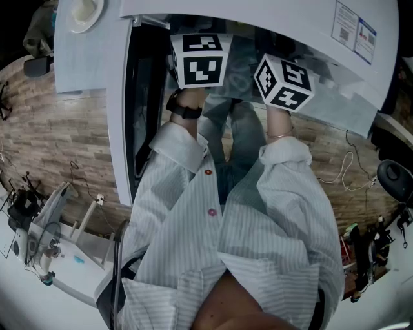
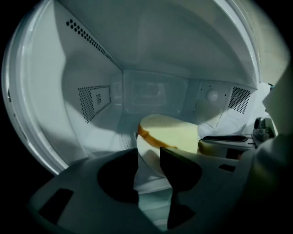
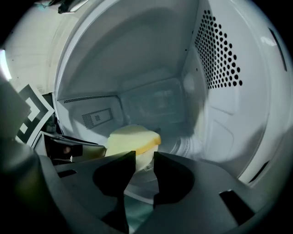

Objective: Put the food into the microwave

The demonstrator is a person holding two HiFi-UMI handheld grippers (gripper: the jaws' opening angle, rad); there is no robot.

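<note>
The food [image 2: 169,132] is a pale yellow slab with an orange-brown crust, lying on a white dish [image 2: 151,157] inside the white microwave cavity [image 2: 151,91]. My left gripper [image 2: 149,170] is shut on the dish's near rim. In the right gripper view the same food [image 3: 132,139] lies on the dish [image 3: 144,160], and my right gripper [image 3: 144,168] is shut on its rim from the other side. In the head view only the two marker cubes [image 1: 199,59] [image 1: 284,82] show at the microwave's opening; the jaws and the food are hidden inside.
The microwave door [image 1: 122,103] stands open at the left of the opening. A white bowl [image 1: 84,13] sits on a white surface left of it. Perforated vent walls [image 3: 219,55] close in the cavity. Wood floor, cables and equipment [image 1: 39,225] surround the person.
</note>
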